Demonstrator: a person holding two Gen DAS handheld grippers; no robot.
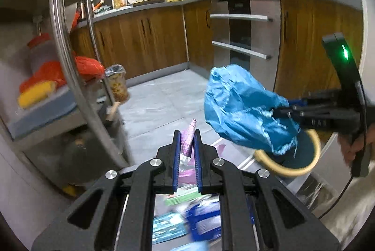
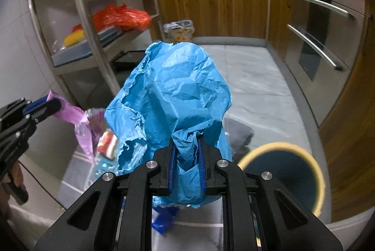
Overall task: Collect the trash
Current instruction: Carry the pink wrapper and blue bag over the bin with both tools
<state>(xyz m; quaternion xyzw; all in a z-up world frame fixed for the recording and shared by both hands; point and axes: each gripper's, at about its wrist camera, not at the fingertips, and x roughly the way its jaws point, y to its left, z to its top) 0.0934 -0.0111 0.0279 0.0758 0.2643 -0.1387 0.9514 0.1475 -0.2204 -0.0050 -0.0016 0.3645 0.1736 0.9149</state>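
Trash, i.e. crumpled blue paper [image 2: 173,96], was pinched in right gripper [image 2: 187,161] just up-left of bin [image 2: 321,183], nearer than left gripper [image 1: 187,150], which clamped a purple wrapper [image 1: 188,140] upright.

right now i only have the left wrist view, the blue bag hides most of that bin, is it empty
Observer: The right wrist view looks into the yellow-rimmed bin; its dark inside shows no trash that I can make out.
Operator: how well does the right one hold the bag
Observer: The right hand-held gripper has its jaws shut on a fold at the lower end of the blue bag.
Operator: and my purple wrapper, is it hanging free
Observer: Yes, the purple wrapper droops from the left hand-held gripper, above more wrappers on the floor.
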